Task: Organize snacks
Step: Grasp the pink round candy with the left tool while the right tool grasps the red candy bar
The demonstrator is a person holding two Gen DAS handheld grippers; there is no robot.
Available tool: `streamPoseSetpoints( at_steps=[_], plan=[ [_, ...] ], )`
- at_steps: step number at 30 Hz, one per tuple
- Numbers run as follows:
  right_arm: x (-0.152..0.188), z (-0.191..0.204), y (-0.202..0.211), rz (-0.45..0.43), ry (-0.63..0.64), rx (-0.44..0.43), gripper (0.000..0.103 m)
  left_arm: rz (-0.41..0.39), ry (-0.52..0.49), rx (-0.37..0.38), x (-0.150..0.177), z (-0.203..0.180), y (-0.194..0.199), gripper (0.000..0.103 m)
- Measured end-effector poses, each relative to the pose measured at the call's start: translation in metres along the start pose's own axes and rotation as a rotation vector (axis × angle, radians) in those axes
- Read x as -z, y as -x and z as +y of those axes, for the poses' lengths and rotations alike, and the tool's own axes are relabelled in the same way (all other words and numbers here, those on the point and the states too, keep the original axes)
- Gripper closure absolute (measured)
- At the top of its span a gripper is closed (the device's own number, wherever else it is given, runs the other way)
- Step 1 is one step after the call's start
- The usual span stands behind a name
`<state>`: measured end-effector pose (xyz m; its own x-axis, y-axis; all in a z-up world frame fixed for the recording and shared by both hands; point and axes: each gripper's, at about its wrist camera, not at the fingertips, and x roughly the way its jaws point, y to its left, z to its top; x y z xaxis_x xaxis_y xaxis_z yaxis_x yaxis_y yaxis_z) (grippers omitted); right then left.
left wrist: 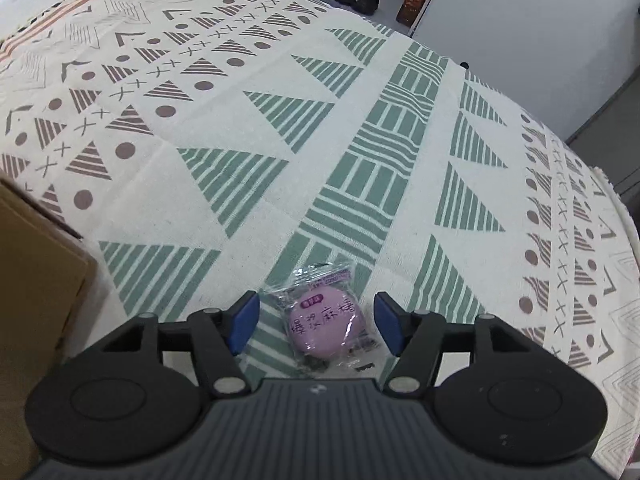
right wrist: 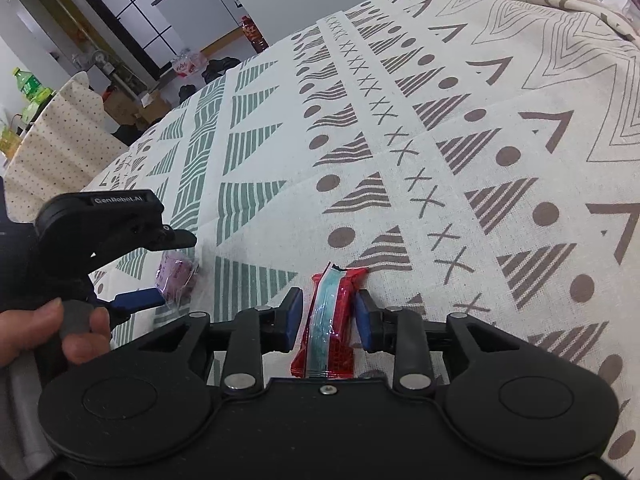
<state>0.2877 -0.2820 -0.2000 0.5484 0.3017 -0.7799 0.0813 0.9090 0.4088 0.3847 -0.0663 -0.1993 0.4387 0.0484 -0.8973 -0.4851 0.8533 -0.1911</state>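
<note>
On the cream tablecloth printed with green and brown triangles (left wrist: 280,80), the left gripper (left wrist: 316,322) sits with its blue-padded jaws spread wide on either side of a round purple snack in a clear plastic wrapper (left wrist: 324,326), neither pad touching it. The right gripper (right wrist: 328,316) brackets a long red and light-blue wrapped snack bar (right wrist: 330,324) lying on the cloth; its jaws are released, just beside the wrapper. A brown cardboard box (left wrist: 36,300) stands at the left gripper's left.

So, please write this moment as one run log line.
left gripper: open, around purple snack | right gripper: open, around red snack bar | both on tablecloth
</note>
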Motion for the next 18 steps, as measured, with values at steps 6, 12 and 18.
streamPoseSetpoints(
  at_steps=[6,12,18],
  plan=[
    [0.001,0.004,-0.001,0.013,0.032,0.022,0.072,0.013,-0.056,-0.032,0.008,0.003,0.004,0.056],
    [0.004,0.011,-0.002,0.016,0.075,0.06,0.073,-0.001,-0.073,-0.02,0.014,0.01,0.01,0.067],
    [0.005,0.011,-0.001,0.006,0.069,0.085,0.082,0.006,-0.054,-0.008,0.022,0.019,0.026,0.069]
  ],
)
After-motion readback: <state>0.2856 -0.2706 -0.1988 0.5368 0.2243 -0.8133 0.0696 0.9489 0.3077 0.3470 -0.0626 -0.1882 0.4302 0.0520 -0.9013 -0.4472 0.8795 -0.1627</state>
